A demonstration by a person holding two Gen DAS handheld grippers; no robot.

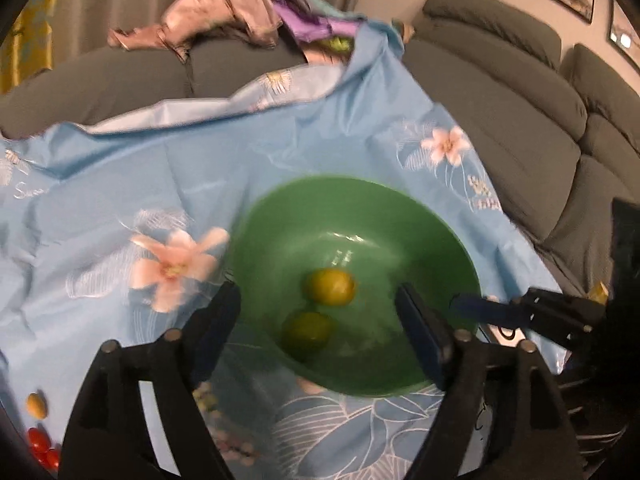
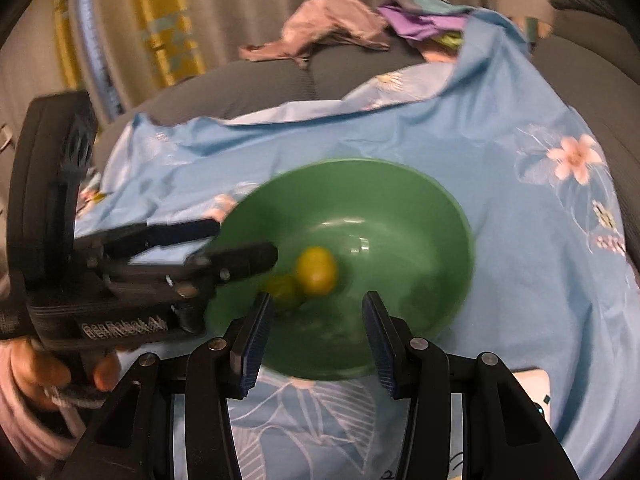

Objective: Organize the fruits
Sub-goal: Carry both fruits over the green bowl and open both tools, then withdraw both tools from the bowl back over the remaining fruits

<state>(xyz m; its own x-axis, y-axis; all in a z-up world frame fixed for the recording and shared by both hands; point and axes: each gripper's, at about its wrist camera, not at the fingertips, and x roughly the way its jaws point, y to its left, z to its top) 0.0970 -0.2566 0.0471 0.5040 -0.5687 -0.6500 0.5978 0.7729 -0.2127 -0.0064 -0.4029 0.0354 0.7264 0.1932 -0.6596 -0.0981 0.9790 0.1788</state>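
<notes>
Now both the left claw point(image 1: 316, 320) and the right claw point(image 2: 316, 332) hang released and empty over the green bowl point(image 1: 420, 232), where two yellow-green fruits point(image 1: 330, 286) lie touching on its floor, atop the blue floral cloth point(image 1: 120, 184).

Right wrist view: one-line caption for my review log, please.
Both open grippers, right gripper and left gripper, hover over a green bowl holding two yellow-green fruits on a floral blue cloth.
</notes>
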